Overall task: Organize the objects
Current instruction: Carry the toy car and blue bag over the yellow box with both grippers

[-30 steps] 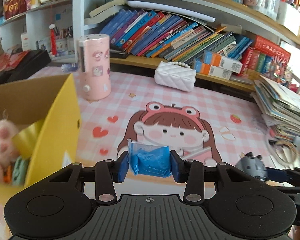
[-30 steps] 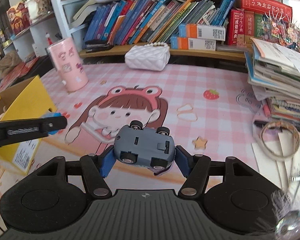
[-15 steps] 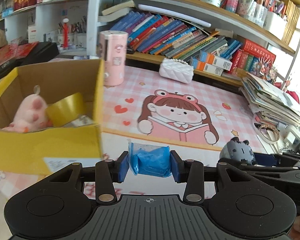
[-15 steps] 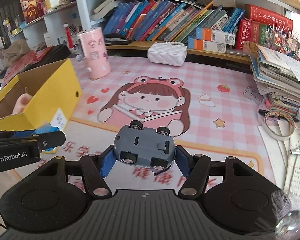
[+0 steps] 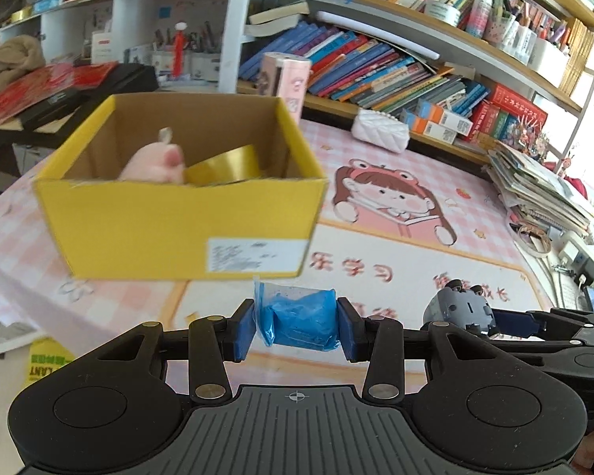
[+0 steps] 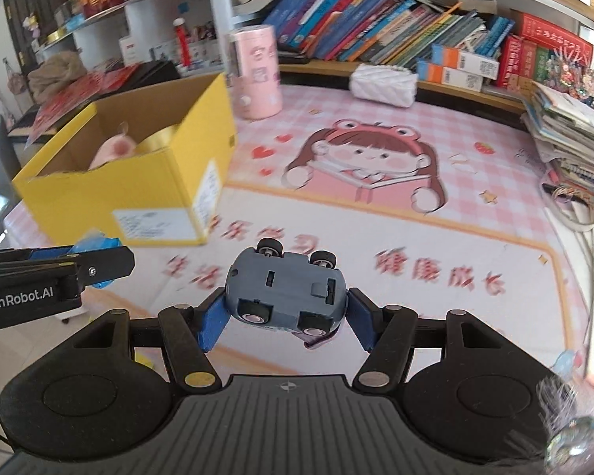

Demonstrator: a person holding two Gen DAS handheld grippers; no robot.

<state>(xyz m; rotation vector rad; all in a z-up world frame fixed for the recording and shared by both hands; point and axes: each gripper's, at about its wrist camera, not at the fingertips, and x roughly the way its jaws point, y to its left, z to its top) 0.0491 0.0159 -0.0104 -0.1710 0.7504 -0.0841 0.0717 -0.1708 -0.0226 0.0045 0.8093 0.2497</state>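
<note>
Crowded wooden bookshelves [image 5: 423,35] line the wall behind a pink-checked table [image 6: 507,182].

The right gripper [image 6: 285,314] clamps a grey toy car [image 6: 285,297] belly-up between its blue jaws, wheels showing, above the near edge of the bench [image 6: 376,221] and its pink cartoon mat. Toward the bench's left edge stands an open yellow box [image 6: 138,186] holding a pink plush toy [image 6: 113,148] and a gold tape roll [image 6: 158,138]. The left gripper [image 6: 95,263], at far left, grips a blue packet [image 6: 99,243].
</note>
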